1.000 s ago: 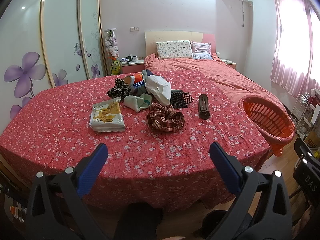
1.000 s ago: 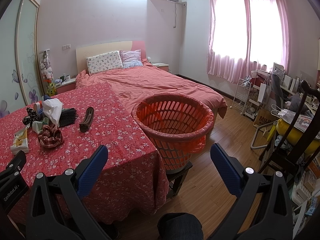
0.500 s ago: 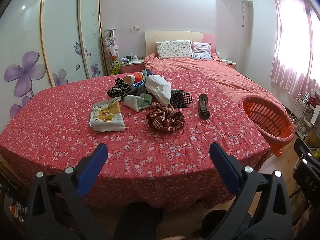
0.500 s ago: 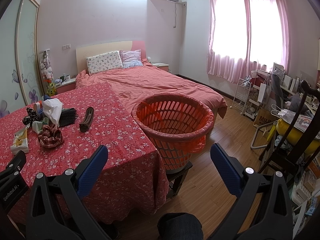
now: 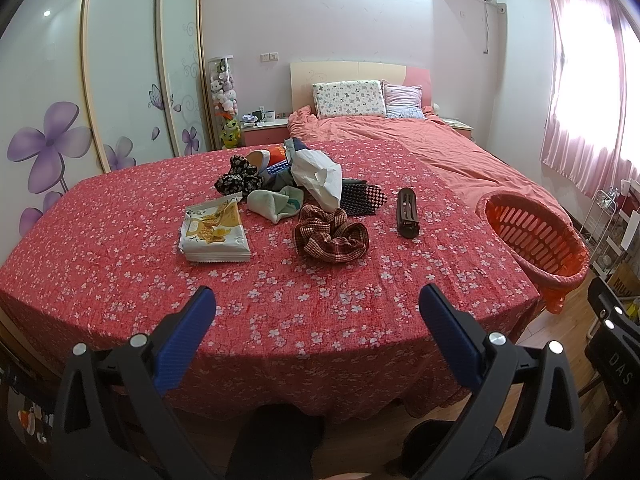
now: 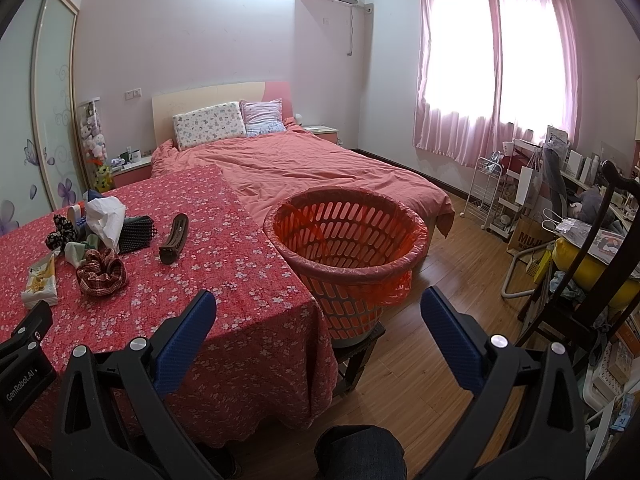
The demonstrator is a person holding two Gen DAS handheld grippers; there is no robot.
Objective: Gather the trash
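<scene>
Trash on the red flowered tablecloth: snack packet, white crumpled bag, checked scrunchie, dark hair clip, all lying near each other. Orange basket just beside the table edge, on a low stool. Left gripper and right gripper both spread wide, holding nothing, well apart from the trash.
</scene>
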